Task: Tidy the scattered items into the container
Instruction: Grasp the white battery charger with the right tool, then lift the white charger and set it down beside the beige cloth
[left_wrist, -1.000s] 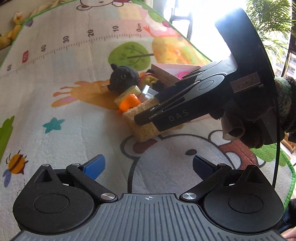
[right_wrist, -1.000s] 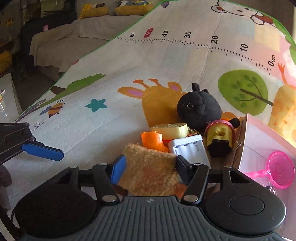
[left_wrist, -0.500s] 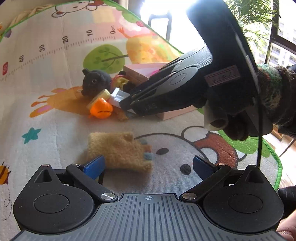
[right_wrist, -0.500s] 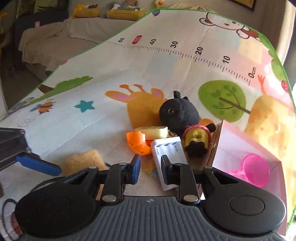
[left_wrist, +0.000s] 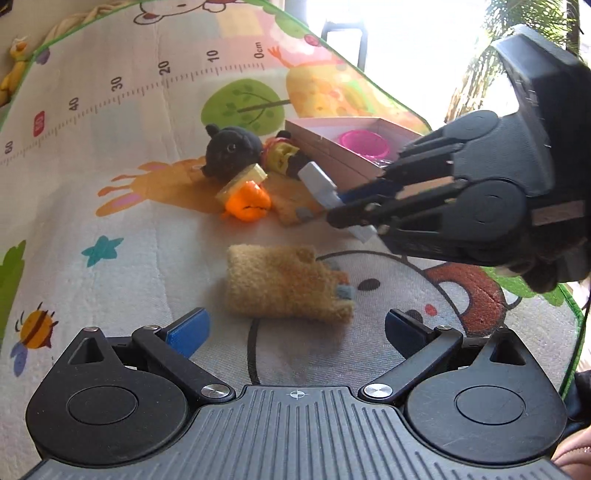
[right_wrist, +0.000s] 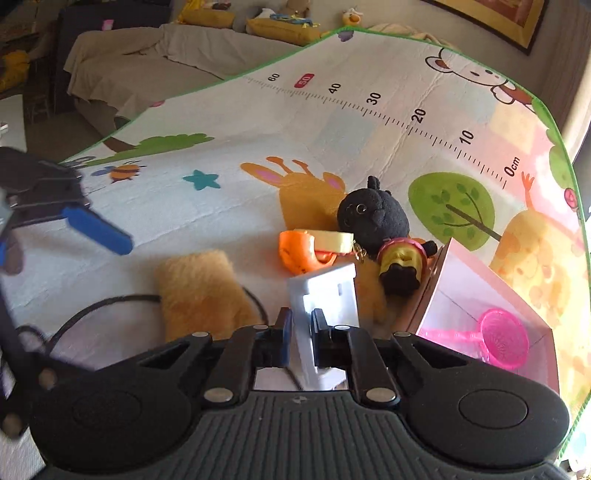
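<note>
White charger (right_wrist: 325, 291), one, tool-clamped

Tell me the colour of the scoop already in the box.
Bright pink: the scoop lies inside the pale pink box, clearest in the right wrist view.

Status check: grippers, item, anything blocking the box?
Right gripper just closed on white charger. Left gripper open, empty, over tan glove. Pink box beside it, path clear.
</note>
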